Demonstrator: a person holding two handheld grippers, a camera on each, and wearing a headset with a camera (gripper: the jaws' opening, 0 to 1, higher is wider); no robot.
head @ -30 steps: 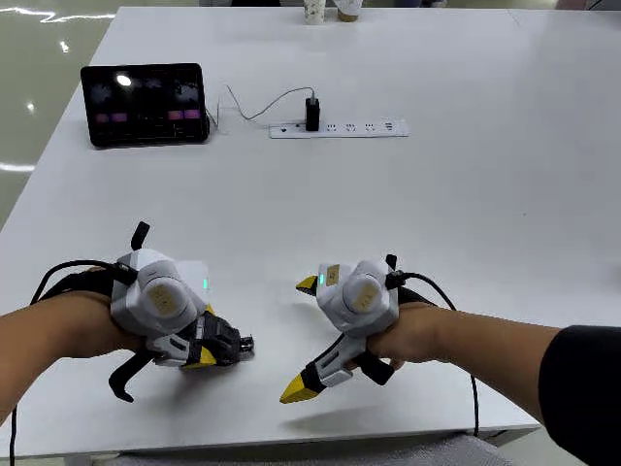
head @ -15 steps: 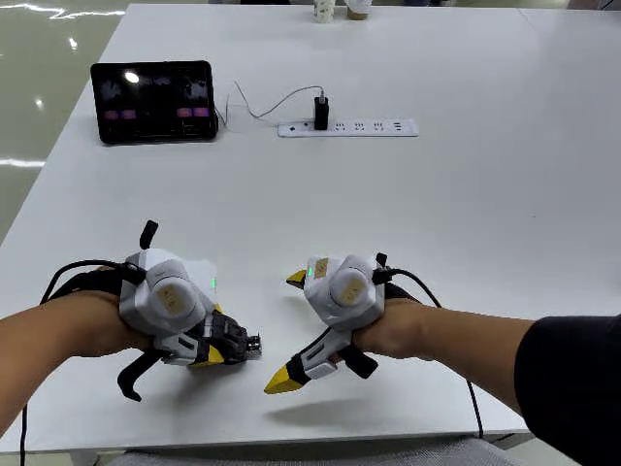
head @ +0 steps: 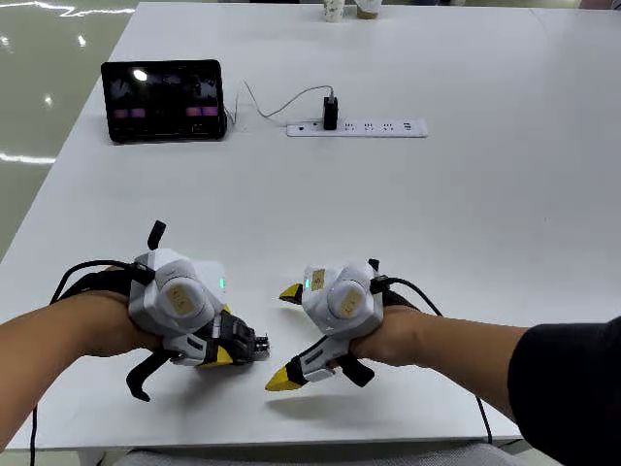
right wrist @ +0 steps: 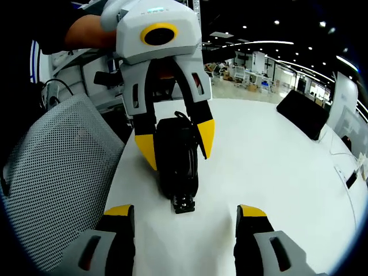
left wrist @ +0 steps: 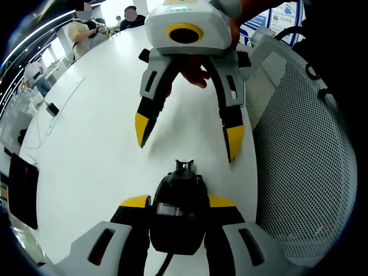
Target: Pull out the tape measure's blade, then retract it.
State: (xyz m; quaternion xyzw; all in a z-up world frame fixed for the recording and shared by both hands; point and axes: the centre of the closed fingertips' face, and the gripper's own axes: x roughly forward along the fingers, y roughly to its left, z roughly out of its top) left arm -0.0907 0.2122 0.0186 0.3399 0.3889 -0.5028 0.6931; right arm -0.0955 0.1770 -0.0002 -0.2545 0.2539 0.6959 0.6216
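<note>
A black tape measure (head: pixel 241 341) is clamped between the yellow-tipped jaws of my left gripper (head: pixel 233 338), low on the white table (head: pixel 466 214). Its blade end points right, and no blade is drawn out. In the left gripper view the case (left wrist: pixel 179 221) sits between that gripper's (left wrist: pixel 178 201) jaws. My right gripper (head: pixel 286 337) faces it from the right, open, one fingertip (head: pixel 291 291) above and one below the blade end. In the right gripper view the tape measure (right wrist: pixel 177 158) lies just ahead of the right gripper's (right wrist: pixel 185 211) spread jaws, which touch nothing.
A dark tablet (head: pixel 163 100) stands at the far left. A white power strip (head: pixel 359 127) with a black plug (head: pixel 331 110) and a cable lies beside it. Cups (head: pixel 335 10) sit at the far edge. The table's front edge is close; a mesh chair (left wrist: pixel 299 144) is behind it.
My right gripper has moved left, closer to the tape measure's blade end, staying open. The left gripper keeps its hold. The head camera has shifted a little.
</note>
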